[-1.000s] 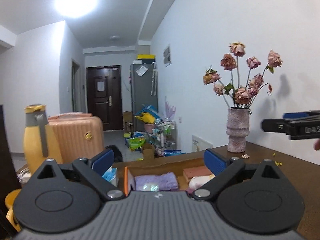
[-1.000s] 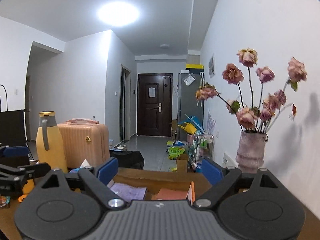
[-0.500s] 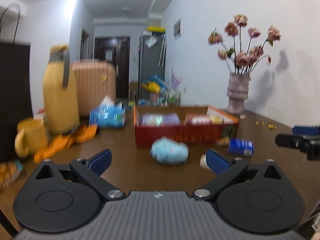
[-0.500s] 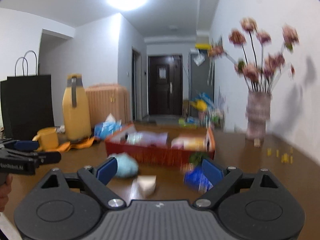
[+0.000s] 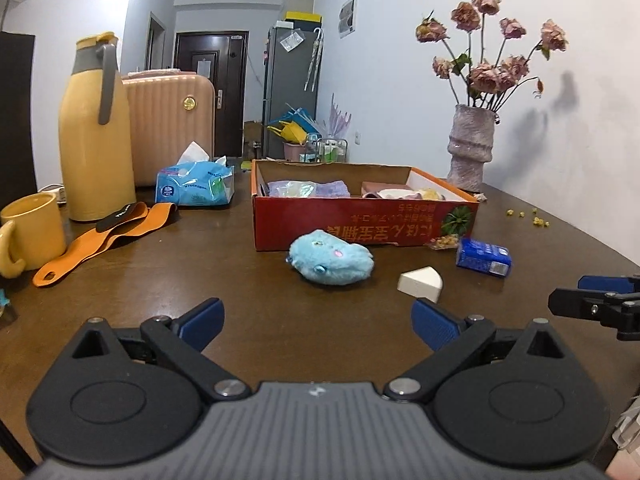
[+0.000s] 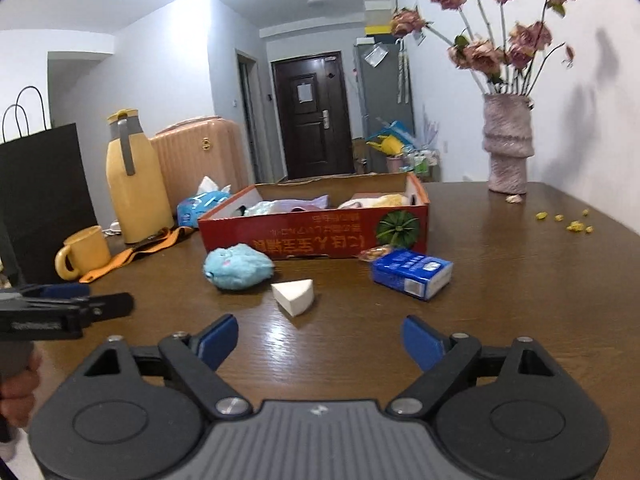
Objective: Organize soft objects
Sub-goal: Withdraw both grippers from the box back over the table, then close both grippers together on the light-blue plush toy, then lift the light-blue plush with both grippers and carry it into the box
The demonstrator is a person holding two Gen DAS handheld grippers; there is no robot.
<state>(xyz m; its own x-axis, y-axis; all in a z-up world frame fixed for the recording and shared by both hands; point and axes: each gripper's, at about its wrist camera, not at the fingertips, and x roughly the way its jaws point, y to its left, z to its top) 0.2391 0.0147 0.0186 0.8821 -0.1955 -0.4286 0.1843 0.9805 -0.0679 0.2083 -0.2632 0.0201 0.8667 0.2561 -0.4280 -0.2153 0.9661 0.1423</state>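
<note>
A blue plush toy point(image 5: 331, 261) point(image 6: 237, 266) lies on the brown table in front of a red cardboard box point(image 5: 360, 225) point(image 6: 320, 236) that holds cloths and other soft items. A white wedge sponge point(image 5: 420, 283) point(image 6: 294, 297) and a blue tissue pack point(image 5: 483, 257) point(image 6: 412, 274) lie near the box. My left gripper point(image 5: 316, 326) is open, short of the plush, with nothing between its fingers. My right gripper point(image 6: 320, 340) sits just short of the sponge; its jaws are closing with nothing between them.
A yellow jug point(image 5: 96, 132), a yellow mug point(image 5: 30, 232), an orange strap point(image 5: 108, 232) and a tissue packet point(image 5: 194, 186) stand at the left. A vase of dried roses point(image 5: 472, 148) is at the back right. A black bag point(image 6: 40, 200) stands far left.
Both grippers have sunk from above the box toward the tabletop and tilted down, so the plush, sponge and tissue pack came into view. The right jaws have narrowed slightly.
</note>
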